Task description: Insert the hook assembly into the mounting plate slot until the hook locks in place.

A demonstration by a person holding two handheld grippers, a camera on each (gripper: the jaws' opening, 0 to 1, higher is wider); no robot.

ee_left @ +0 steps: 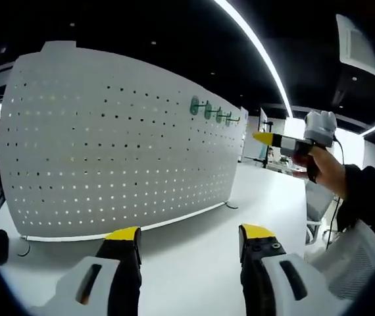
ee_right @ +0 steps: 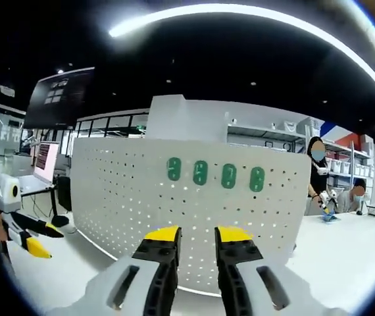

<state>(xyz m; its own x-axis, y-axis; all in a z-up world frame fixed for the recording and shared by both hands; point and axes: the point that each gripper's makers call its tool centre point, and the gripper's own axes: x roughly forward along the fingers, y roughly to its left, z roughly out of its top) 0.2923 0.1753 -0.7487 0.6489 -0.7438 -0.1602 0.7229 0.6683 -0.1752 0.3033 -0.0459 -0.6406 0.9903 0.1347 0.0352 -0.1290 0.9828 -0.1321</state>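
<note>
Four green hook assemblies [ee_right: 215, 174], oval-based, seated in one level row high on the white perforated mounting plate [ee_right: 122, 197]. Evenly spaced, near the plate's top edge, toward its right end in the right gripper view. Plate standing upright on the white worktop [ee_left: 200, 250] (slim prongs jutting outward, seen edge-on from the left gripper view).

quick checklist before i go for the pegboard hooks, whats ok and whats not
1. Pegboard upright on the white table: ok.
2. Four green hooks in a row on the board, all visible: ok.
3. Left gripper open and holding nothing: ok.
4. Right gripper holding nothing, fingers slightly parted: ok.
5. Hook in hand, ready to insert: not ok, neither gripper holds one.
6. Whether the mounted hooks are locked: cannot tell.
</note>
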